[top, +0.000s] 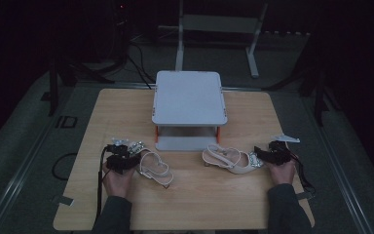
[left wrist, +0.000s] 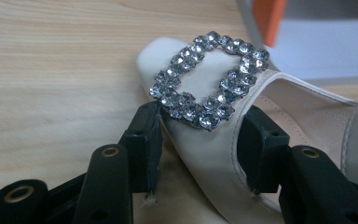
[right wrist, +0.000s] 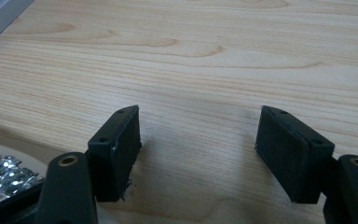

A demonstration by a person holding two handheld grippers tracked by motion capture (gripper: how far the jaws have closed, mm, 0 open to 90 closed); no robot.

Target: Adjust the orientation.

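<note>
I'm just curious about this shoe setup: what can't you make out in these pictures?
Left gripper view: left shoe heel, cut off by the frame edge.
Right gripper view: right shoe, all but its buckle cut off at the corner.
High view: rack lower shelf, mostly hidden under its top.

We're looking at a dim lab or recording studio: a lone light wooden table (top: 185,195) stands on grey carpeted floor (top: 24,146). Black cables (top: 126,58) trail behind, beside a white metal stand frame (top: 253,48) against darkness.

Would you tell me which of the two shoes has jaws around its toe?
The left shoe: the left hand-held gripper straddles its jewelled toe; the right shoe lies ungripped.
</note>
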